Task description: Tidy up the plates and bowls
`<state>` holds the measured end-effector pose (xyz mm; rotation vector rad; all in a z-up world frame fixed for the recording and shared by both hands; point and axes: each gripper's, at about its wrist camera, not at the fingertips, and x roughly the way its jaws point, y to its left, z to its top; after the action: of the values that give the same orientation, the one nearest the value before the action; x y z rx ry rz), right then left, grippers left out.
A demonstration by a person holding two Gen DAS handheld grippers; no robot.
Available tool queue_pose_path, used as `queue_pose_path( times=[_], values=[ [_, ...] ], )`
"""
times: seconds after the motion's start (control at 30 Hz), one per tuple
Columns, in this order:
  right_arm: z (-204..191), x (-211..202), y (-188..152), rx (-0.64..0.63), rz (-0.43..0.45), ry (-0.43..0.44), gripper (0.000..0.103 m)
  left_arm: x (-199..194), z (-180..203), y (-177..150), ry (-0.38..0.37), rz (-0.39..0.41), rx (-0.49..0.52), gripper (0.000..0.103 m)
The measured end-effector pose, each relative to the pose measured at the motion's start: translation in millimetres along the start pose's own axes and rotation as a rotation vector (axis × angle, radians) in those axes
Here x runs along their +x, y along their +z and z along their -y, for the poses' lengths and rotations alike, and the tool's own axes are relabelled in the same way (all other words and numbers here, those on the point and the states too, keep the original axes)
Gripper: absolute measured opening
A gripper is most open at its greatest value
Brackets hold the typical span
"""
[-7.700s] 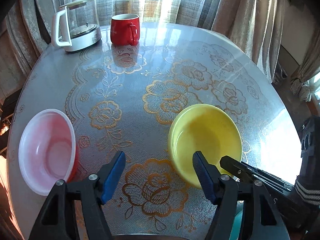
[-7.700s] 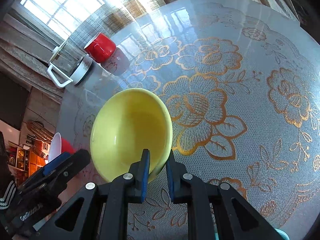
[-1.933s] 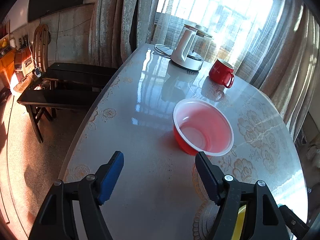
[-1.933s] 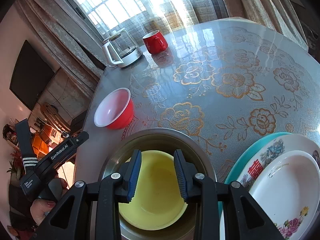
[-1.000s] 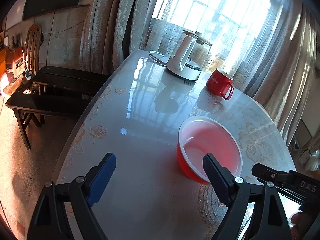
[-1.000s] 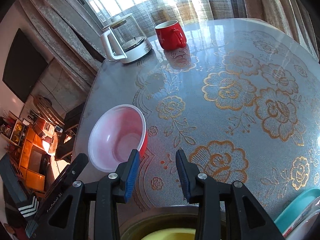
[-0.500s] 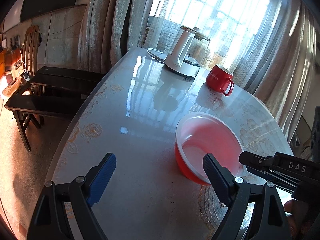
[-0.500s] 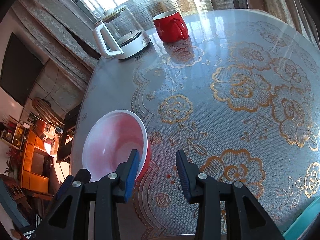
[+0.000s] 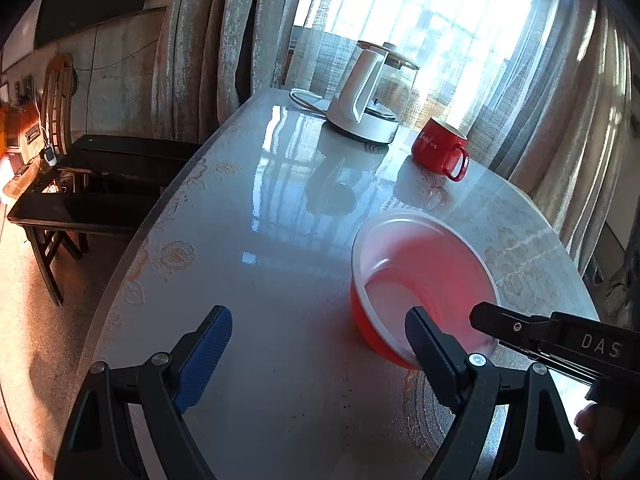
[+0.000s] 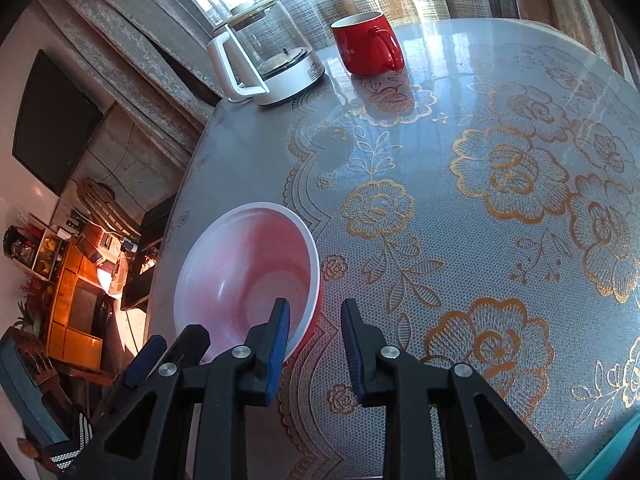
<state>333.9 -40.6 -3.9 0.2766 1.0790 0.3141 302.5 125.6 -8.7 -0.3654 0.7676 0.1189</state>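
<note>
A red bowl with a white rim and pale inside point(image 10: 248, 276) stands on the table near its left edge; it also shows in the left wrist view point(image 9: 424, 280). My right gripper point(image 10: 316, 336) is open, with its jaws either side of the bowl's near right rim: the left finger is inside the bowl, the right finger outside. My left gripper point(image 9: 316, 344) is open and empty, low over bare table just left of the bowl. The right gripper's black arm point(image 9: 556, 344) reaches in over the bowl's near rim.
A glass kettle on a white base point(image 10: 268, 60) and a red mug point(image 10: 366, 44) stand at the table's far side. A turquoise plate edge point(image 10: 624, 440) shows at bottom right. A dark bench point(image 9: 80, 184) stands beyond the table's left edge.
My right gripper has let go of the yellow bowl in the metal bowl, moved left to the red bowl and straddles its rim. My left gripper has drifted slightly closer.
</note>
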Motion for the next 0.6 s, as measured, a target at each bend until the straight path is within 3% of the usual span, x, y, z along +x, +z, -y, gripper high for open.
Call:
queue_pose_path(
  times=[0.17,0.33,0.43,0.6],
  values=[
    [-1.2,2.9,-2.8,-0.012,-0.016,0.017,0.016,2.0,2.0,-0.9,-0.002,-0.003,0.018,0.083],
    [-0.7,4.5,-5.4,-0.009,-0.020,0.019,0.013,1.7,1.6,-1.1,-0.005,0.001,0.022,0.077],
    [-1.0,4.4,-6.6,-0.010,-0.019,0.024,0.012,3.8,1.0,-1.5,-0.019,-0.011,0.017,0.068],
    [-3.7,1.4,-8.9,-0.011,-0.012,0.033,0.012,5.2,4.4,-2.9,-0.061,-0.029,0.022,0.039]
  ],
)
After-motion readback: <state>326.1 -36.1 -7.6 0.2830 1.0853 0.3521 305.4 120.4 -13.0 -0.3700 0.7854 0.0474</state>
